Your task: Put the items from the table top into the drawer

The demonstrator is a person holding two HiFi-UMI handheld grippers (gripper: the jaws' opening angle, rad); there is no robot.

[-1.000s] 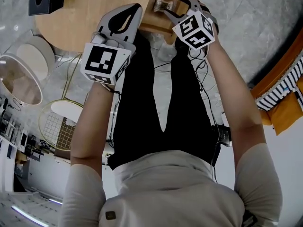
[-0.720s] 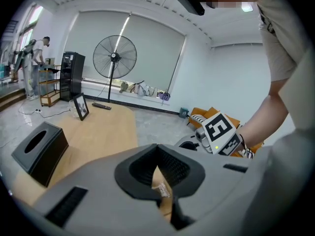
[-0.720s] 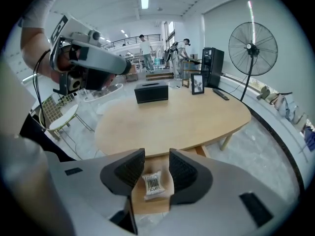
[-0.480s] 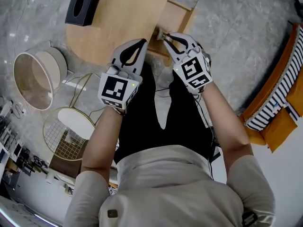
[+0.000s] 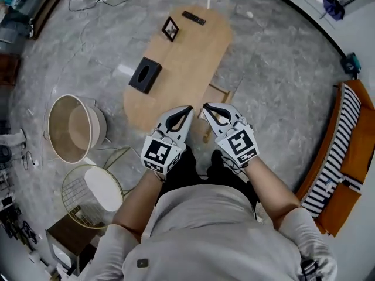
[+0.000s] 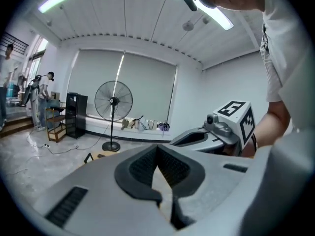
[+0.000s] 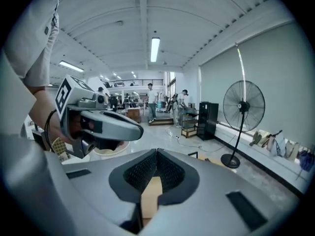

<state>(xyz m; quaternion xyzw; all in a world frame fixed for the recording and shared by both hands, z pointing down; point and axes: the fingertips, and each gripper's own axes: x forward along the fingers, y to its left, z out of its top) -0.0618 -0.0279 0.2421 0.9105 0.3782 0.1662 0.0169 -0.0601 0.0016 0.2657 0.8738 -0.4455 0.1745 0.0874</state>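
Grey stone floor [image 5: 275, 86]. Round beige tub [image 5: 73, 130] at left, just beside it a wire-basket side table w/ white top [image 5: 102, 189]. Orange sofa [image 5: 358, 180] w/ striped cushion [image 5: 337, 157] at right edge. Pedestal fan [image 6: 113, 102] stands in front of window blinds [image 6: 147, 87], black cabinet [image 6: 76, 114] nr it; people [image 7: 150, 100] in bg

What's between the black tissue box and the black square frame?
Nothing; head view shows bare light wooden tabletop between black tissue box and black square frame.

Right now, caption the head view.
Left gripper and right gripper, both shut and empty, above a wooden table bearing black box, frame and remote.
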